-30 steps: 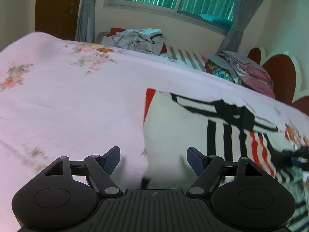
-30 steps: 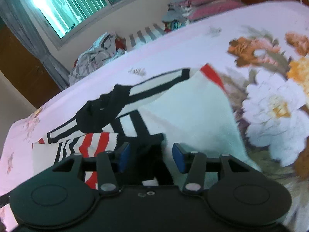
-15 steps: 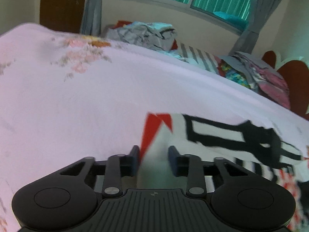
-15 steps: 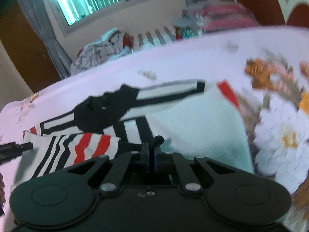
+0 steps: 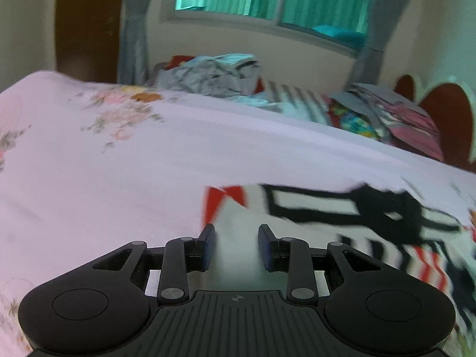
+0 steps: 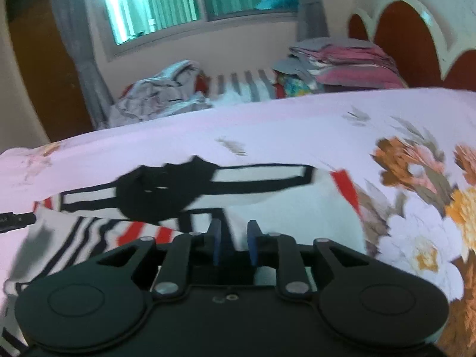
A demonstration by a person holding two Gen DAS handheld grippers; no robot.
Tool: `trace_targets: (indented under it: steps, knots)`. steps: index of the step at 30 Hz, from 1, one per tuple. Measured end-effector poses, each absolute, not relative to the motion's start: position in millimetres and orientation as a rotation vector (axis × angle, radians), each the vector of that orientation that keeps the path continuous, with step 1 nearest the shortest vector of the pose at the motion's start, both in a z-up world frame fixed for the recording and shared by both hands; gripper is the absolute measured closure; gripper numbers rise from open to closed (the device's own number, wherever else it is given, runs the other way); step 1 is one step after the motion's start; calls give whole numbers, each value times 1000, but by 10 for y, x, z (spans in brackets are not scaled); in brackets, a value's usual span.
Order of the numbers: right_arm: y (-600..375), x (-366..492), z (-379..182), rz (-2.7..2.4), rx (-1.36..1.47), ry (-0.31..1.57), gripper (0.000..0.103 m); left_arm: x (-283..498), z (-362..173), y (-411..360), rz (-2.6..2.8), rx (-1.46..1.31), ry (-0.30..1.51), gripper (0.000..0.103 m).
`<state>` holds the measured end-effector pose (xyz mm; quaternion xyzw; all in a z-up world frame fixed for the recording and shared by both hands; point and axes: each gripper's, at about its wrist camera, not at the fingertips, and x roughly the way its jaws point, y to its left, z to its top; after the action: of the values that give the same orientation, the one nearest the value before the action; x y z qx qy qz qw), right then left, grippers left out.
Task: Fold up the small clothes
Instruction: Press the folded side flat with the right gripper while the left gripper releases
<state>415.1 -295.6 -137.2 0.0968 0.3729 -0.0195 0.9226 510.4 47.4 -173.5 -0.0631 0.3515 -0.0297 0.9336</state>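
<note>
A small white garment (image 5: 312,208) with black and red stripes lies on the pink floral bedsheet (image 5: 119,163). In the left wrist view my left gripper (image 5: 236,247) stands open over the garment's white near edge, beside its red corner. In the right wrist view the garment (image 6: 285,202) is partly folded, with a black part in the middle. My right gripper (image 6: 233,245) is partly open over the white fabric, with nothing held between its blue pads. The left gripper's tip (image 6: 12,221) shows at the left edge.
A heap of crumpled grey clothes (image 5: 208,73) and a stack of folded pink and patterned clothes (image 5: 395,119) lie at the bed's far side under the window. A red and white headboard (image 6: 410,38) stands at the right.
Both grippers had shut on the garment half a second ago and have now opened, letting go of it. The left gripper has drawn back a little.
</note>
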Motion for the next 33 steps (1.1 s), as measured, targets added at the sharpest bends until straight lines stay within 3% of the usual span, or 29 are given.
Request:
trace_targets:
  steps: [11,15,23,33]
  knots:
    - [-2613,4072,-1598,46,110,872,81,4458,-1939,81,-159,-77,787,71]
    - [-2723,4059,-1664,13,86,898,84,4446,-1966,106,-167,-58,790,71]
    - [-2562,3988,-1625,24,54,897,75,4390,-1895,-36,-155,-36,796,70]
    - [-2509,4022,-1502,59,82,876,73,4414,-1859,-120,-137,-66,828,70]
